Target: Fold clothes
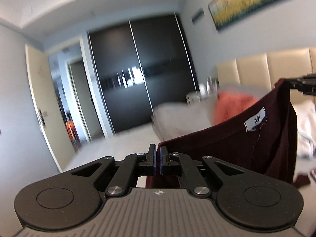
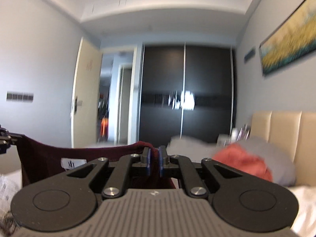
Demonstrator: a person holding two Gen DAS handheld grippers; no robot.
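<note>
Garment held up between both grippers

Left wrist view: the left gripper (image 1: 158, 158) is clenched on one corner of a dark red garment (image 1: 227, 142), its blue pads pinched on the top edge. The cloth runs up and to the right, slightly slack, to the right gripper (image 1: 304, 85), which grips the far corner. A white label (image 1: 254, 119) shows on the inner face, just below the top edge. The garment hangs in the air over a pale bed (image 1: 138, 138). An orange cloth (image 1: 233, 108) lies farther back near the beige headboard (image 1: 266, 69).

Right wrist view: the right gripper (image 2: 155, 162) is clamped on a bunched bit of the dark red garment (image 2: 45, 158), and the cloth sags leftward to the left gripper (image 2: 6, 138) at the frame edge. The label (image 2: 73, 163) faces this camera too. The background is blurred, which suggests motion.

Judged from this, the step in hand is holding the piece spread by its top edge. This fits either laying it flat for folding or lifting it mid-fold; the hanging lower part is hidden. The next move calls for both grips holding firm and the two corners kept level, so the cloth comes down flat without twisting.
</note>
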